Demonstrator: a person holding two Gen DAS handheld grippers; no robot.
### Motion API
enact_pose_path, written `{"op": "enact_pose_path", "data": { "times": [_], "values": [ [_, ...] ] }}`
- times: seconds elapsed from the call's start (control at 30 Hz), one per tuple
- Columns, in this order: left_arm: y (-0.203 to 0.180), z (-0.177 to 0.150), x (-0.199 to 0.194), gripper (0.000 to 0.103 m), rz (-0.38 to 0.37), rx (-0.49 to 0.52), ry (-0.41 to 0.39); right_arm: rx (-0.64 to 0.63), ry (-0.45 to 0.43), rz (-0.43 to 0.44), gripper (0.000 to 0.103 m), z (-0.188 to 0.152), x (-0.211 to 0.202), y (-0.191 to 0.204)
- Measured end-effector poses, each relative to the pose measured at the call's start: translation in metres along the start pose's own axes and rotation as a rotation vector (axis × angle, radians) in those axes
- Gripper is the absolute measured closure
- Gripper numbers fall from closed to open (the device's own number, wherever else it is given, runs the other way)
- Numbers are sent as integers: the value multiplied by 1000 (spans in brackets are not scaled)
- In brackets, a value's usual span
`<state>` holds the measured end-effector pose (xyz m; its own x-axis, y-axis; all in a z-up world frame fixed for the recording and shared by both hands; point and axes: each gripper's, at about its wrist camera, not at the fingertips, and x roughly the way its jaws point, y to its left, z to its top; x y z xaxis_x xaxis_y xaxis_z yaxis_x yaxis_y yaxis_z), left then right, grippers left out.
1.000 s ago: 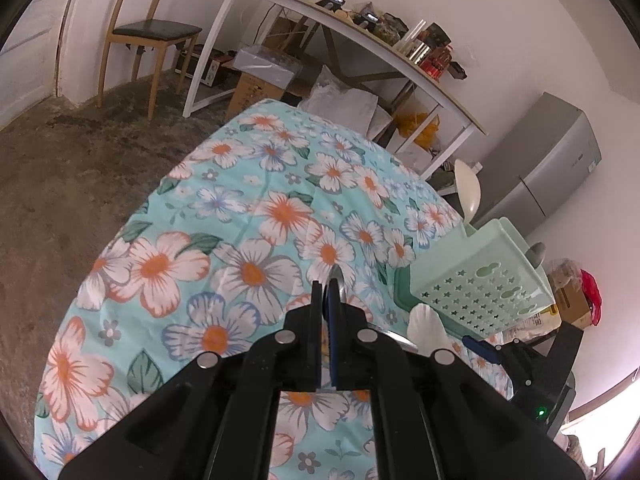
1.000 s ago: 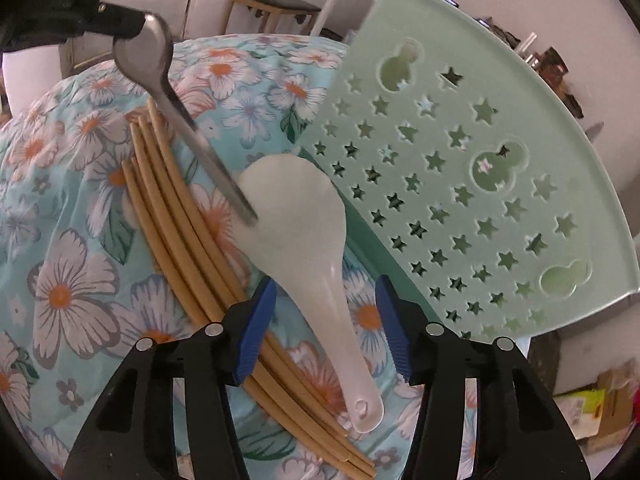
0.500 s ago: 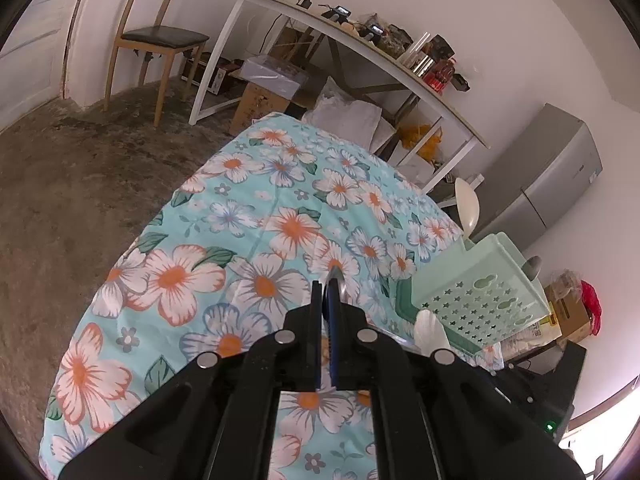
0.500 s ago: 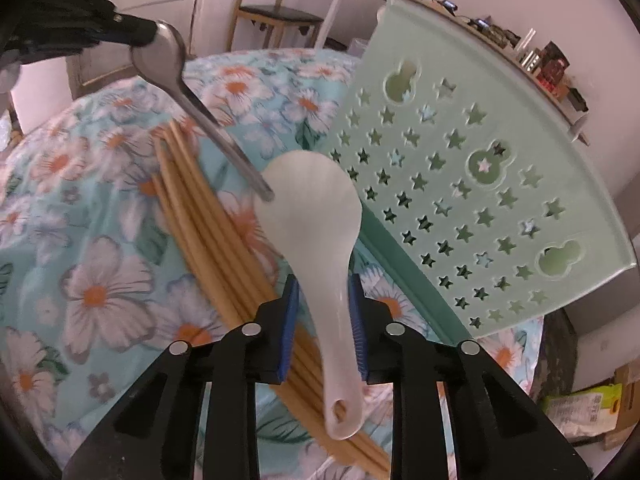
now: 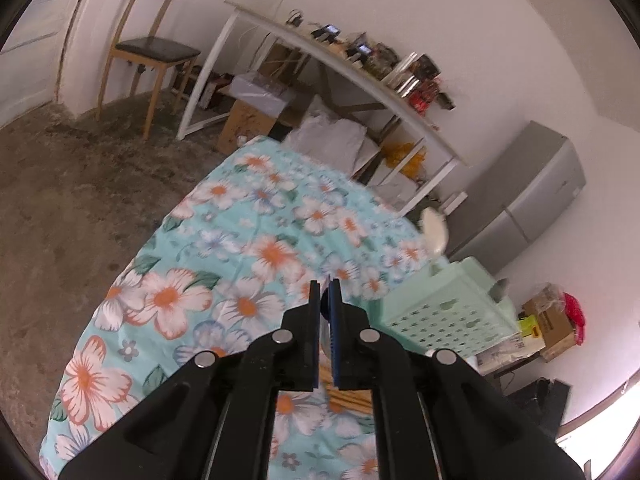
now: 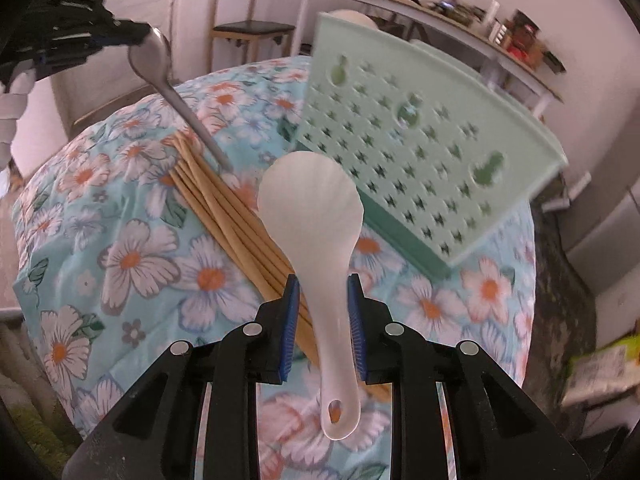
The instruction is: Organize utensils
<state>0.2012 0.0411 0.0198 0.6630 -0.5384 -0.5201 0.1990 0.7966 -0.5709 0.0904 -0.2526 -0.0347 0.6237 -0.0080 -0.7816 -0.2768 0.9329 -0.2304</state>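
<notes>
My right gripper [image 6: 323,289] is shut on the handle of a white plastic rice spoon [image 6: 310,204] and holds it above the table, bowl pointing away. My left gripper [image 5: 325,292] is shut on a metal spoon [image 6: 154,62], gripped at its bowl, handle hanging down toward the bamboo chopsticks [image 6: 224,208]. In the left wrist view the spoon shows only as a thin edge between the pads. The mint green perforated utensil basket [image 6: 420,136] stands on the table to the right; it also shows in the left wrist view [image 5: 448,316].
The table wears a floral cloth [image 6: 132,256]. A white spoon [image 5: 434,230] sticks up from the basket's far side. A wooden chair [image 5: 148,48], a long white desk [image 5: 340,68] and a grey fridge [image 5: 528,200] stand behind.
My right gripper has closed on the white rice spoon and lifted it off the cloth. My left gripper has risen and pulled back with the metal spoon.
</notes>
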Motion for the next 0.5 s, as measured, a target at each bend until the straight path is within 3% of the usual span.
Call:
{"op": "enact_pose_path", "data": {
  "times": [0.2,0.5],
  "values": [
    [-34,15,-20,100,-65,75,-50,136,-34,23,81,-13,-20,-18],
    [-103,47,-54,100,-193,226,-162,351,-179,85,81,-23,-71,-58]
  ]
}}
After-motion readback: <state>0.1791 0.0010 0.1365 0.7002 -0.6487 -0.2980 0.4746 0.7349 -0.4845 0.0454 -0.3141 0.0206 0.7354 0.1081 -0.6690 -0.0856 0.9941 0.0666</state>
